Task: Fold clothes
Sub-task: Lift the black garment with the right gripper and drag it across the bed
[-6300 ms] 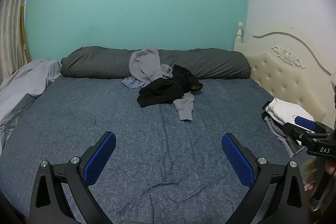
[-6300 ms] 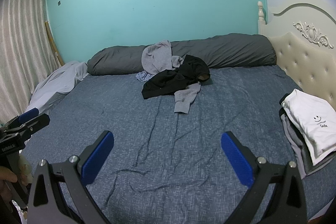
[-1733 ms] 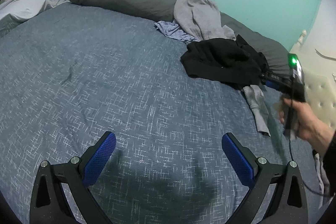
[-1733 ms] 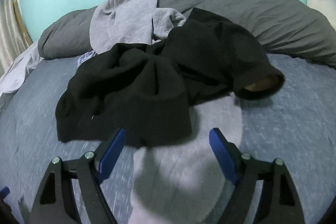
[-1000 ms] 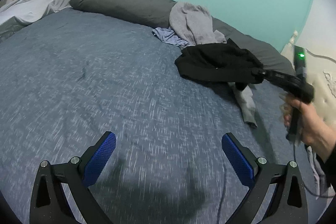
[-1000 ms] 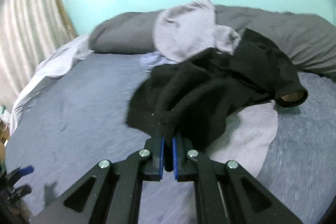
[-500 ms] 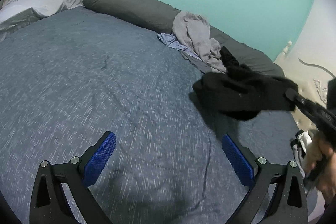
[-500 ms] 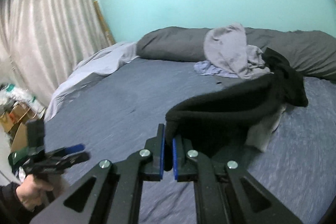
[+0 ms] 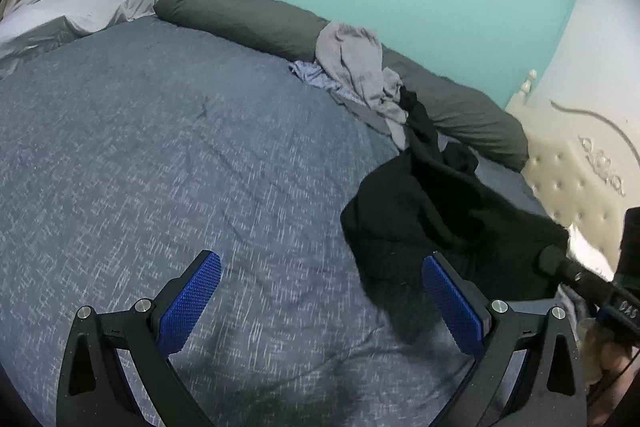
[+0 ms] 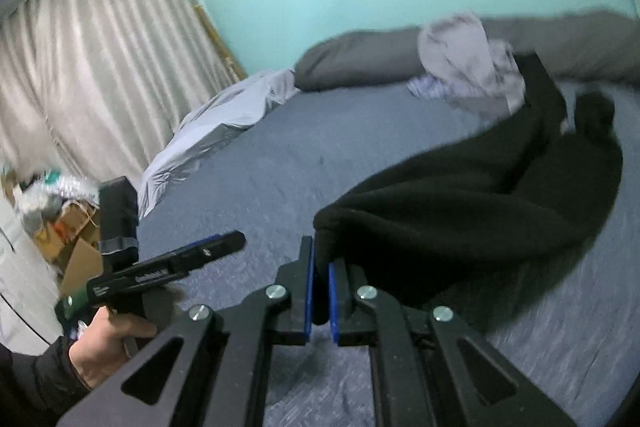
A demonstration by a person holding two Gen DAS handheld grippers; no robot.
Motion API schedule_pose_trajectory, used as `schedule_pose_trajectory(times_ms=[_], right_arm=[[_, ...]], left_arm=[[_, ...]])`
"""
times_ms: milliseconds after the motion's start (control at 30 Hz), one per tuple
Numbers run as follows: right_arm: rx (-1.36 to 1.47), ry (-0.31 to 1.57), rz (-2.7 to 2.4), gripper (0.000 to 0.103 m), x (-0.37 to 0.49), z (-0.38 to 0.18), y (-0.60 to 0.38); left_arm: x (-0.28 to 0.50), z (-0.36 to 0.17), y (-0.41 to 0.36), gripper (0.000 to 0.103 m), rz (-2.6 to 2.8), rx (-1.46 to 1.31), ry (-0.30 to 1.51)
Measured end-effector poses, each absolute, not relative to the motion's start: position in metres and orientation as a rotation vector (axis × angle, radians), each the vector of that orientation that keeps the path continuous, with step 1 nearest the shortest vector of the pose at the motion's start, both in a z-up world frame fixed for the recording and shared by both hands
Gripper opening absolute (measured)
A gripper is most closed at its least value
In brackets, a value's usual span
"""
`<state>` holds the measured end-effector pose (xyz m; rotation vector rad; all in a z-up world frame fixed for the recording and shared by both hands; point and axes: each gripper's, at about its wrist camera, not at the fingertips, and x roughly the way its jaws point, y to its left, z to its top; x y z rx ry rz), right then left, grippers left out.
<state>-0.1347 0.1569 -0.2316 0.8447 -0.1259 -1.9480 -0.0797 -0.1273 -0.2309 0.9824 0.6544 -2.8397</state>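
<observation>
Left wrist view: my left gripper [image 9: 320,303] has jaws wide apart, nothing betw the blue pads [image 9: 191,297], hanging over bare blue bedsheet [image 9: 160,155]. Black garment [image 9: 432,215] is to the right of it, lifted at one end and trailing back toward the pile; its near edge sits just behind my right-side pad. Grey garment [image 9: 356,67] draped on the dark bolster [image 9: 248,15] at far side, w/ a pale blue piece [image 9: 310,75] beside it. My right gripper [image 9: 560,269] comes in at right edge, tip in the black fabric. Cream headboard [image 9: 576,183] far right. Right wrist view: right gripper [image 10: 320,291] is clamped on a fold of the black garment [image 10: 480,195], pads pressing the fabric, jaws just easing apart a touch. Garment stretches away to upper right, blurry. Left gripper [image 10: 224,243] seen side-on at left in my left hand [image 10: 104,343]. Curtain [image 10: 100,67] behind, grey garment [image 10: 468,59] at back.
</observation>
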Motion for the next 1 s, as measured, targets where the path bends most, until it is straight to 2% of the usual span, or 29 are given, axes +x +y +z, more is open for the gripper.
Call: schedule_pose_trajectory(times_ms=[133,200,267,300,367,533,600,833,1000], right_arm=[[0.919,-0.163,-1.975,0.011,-0.137,-0.261,0.165],[0.938,-0.226,-1.989,0.026,-0.141,-0.274,0.175],[0.933,-0.276,-2.006,0.031,-0.14,-0.28,0.186],[0.929,-0.303,-2.017,0.038,-0.141,-0.283,0.194],[0.928,-0.344,-2.024,0.046,-0.143,-0.287,0.206],[0.934,-0.5,-2.077,0.052,-0.161,-0.298,0.243],[0.954,-0.567,-2.092,0.061,-0.17,-0.305,0.256],[1.129,-0.653,-2.253,0.064,-0.194,-0.338,0.29],[1.096,-0.747,-2.326,0.068,-0.202,-0.336,0.317]], left_arm=[[-0.085,-0.247,-0.124,0.103,-2.828,1.024,0.639],[-0.089,-0.251,-0.122,0.103,-2.824,1.023,0.599],[-0.094,-0.255,-0.12,0.103,-2.819,1.025,0.575],[-0.097,-0.257,-0.12,0.103,-2.816,1.026,0.567],[-0.103,-0.261,-0.115,0.103,-2.817,1.039,0.529],[-0.118,-0.269,-0.098,0.103,-2.845,1.078,0.464],[-0.124,-0.272,-0.091,0.103,-2.85,1.093,0.437],[-0.142,-0.28,-0.074,0.103,-2.862,1.159,0.433],[-0.15,-0.283,-0.06,0.103,-2.895,1.214,0.405]])
